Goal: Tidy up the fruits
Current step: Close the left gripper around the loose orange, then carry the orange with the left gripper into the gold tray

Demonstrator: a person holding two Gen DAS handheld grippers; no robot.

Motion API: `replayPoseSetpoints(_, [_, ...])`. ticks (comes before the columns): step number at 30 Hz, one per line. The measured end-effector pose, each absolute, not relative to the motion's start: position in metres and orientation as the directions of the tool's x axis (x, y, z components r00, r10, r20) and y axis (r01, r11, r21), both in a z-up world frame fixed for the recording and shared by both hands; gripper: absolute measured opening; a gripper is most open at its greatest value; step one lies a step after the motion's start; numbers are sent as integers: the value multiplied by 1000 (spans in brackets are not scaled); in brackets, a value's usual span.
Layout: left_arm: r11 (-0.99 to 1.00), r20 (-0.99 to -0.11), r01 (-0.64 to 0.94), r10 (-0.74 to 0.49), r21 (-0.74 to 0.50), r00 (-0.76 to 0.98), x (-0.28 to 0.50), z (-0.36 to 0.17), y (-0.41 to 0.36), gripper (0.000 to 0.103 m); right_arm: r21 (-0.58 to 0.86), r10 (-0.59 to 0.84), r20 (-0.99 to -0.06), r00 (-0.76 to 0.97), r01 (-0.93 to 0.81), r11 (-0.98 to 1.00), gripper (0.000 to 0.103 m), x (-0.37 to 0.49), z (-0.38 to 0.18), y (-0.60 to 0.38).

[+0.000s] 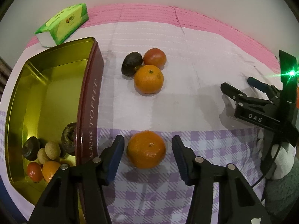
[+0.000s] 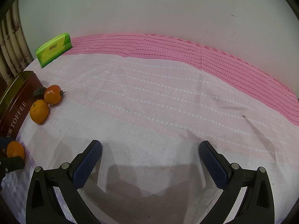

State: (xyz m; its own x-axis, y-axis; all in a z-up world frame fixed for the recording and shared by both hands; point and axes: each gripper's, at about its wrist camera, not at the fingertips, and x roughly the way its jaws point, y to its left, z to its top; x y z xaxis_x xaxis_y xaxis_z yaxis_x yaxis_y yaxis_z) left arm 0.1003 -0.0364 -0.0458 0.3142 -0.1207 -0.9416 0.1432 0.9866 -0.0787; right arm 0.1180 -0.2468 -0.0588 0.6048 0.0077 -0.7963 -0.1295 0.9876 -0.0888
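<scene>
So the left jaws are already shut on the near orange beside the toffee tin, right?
Not shut. In the left wrist view the left gripper stands open, its jaws either side of the near orange with gaps showing. The orange does sit beside the toffee tin.

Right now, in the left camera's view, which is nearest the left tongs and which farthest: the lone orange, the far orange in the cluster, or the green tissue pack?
1. The lone orange, between the open left tongs, on the checked cloth.
2. The far orange, straight ahead, beside the tomato and dark fruit.
3. The tissue pack, far left, at the back by the wall.
</scene>
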Motion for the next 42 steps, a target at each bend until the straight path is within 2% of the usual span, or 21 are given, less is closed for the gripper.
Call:
replayPoseSetpoints(15, [982,-939,186,-22,45,344,96,-53,-48,46,-89,7,-796,605,-129,988,103,118,-58,-247])
replayPoseSetpoints(16, [981,-938,185,-17,51,347,96,-53,-47,43,-89,7,-796,605,-129,988,103,118,-58,-247])
replayPoseSetpoints(17, [981,-937,188,-18,51,348,96,-52,-46,37,-89,7,-796,605,-129,988,103,118,-58,-247])
replayPoseSetpoints(20, [981,-942,194,-63,2,329,93,-51,-45,37,-89,7,-796,605,-128,988,103,118,-58,-247])
replayPoseSetpoints(29, [982,-944,187,-80,-20,321,90,-47,-46,36,-89,7,-796,605,-128,988,103,118,-58,-247])
replayPoseSetpoints(42, [991,-921,121,-103,-61,376,85,-11,-16,36,-88,7,-796,605,-127,988,103,119,-58,-247])
